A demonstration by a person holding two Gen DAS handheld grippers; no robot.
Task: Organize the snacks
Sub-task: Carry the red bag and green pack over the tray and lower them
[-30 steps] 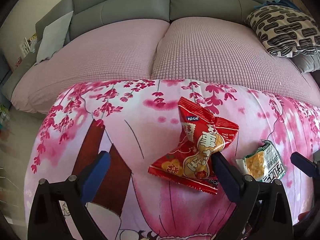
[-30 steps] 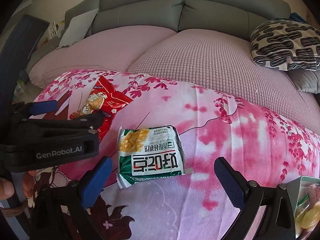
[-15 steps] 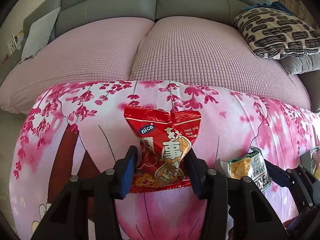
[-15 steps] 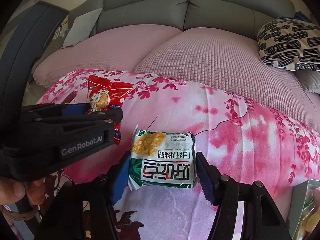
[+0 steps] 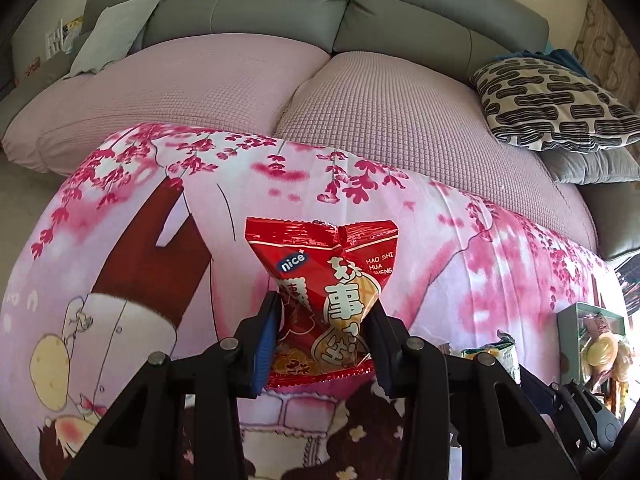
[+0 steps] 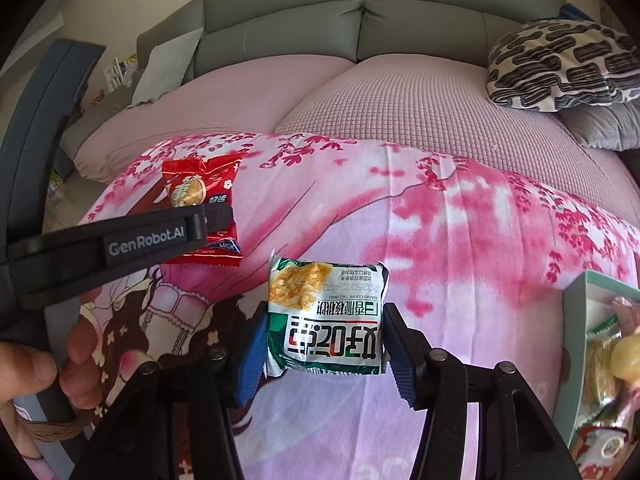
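Left gripper (image 5: 323, 334) just squeezed onto red peanut bag (image 5: 326, 300), pinching it above pink blanket (image 5: 500, 272). Right gripper (image 6: 322, 350) just squeezed onto green cracker pack (image 6: 326, 316), left of snack box (image 6: 576, 360) on that blanket.

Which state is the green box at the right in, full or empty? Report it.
Partly filled at least. The green box is open-topped, and wrapped snacks show inside it; its edge is cut off, so how full cannot be told.

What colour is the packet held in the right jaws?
Green and white packet with a yellow snack picture, clearest in the right wrist view.
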